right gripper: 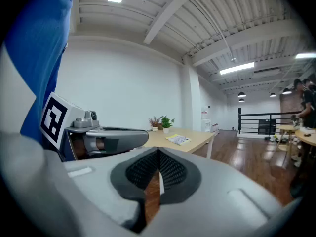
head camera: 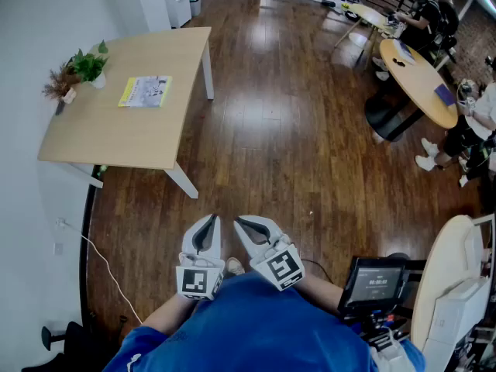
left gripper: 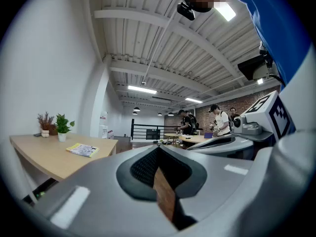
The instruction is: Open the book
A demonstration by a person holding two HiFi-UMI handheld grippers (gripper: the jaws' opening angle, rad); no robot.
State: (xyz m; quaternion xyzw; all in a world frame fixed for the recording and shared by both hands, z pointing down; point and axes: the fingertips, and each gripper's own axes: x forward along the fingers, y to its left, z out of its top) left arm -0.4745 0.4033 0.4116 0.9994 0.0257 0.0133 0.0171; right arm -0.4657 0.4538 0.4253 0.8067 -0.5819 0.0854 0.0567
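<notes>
Both closed: left tongs [head camera: 212,221], right tongs [head camera: 239,222]; book [head camera: 144,91] near seemingly two plants [head camera: 82,67]

1. The person is holding the left gripper [head camera: 208,227] and the right gripper [head camera: 249,228] low in front of the torso, close side by side and not quite touching.
2. Both grippers are pointing forward, away from the body, with their tips angling slightly toward each other.
3. In the left gripper view, the jaws are pressing together at the tips, with nothing lying between them.
4. In the right gripper view, the jaws are likewise meeting at the tips and gripping nothing.
5. The left marker cube [head camera: 200,280] and the right marker cube [head camera: 280,268] are sitting at the rear of the grippers, nearest the body.
6. The left forearm [head camera: 167,315] and the right forearm [head camera: 322,289] are emerging bare from blue sleeves [head camera: 256,324], with the elbows bending outward.
</notes>
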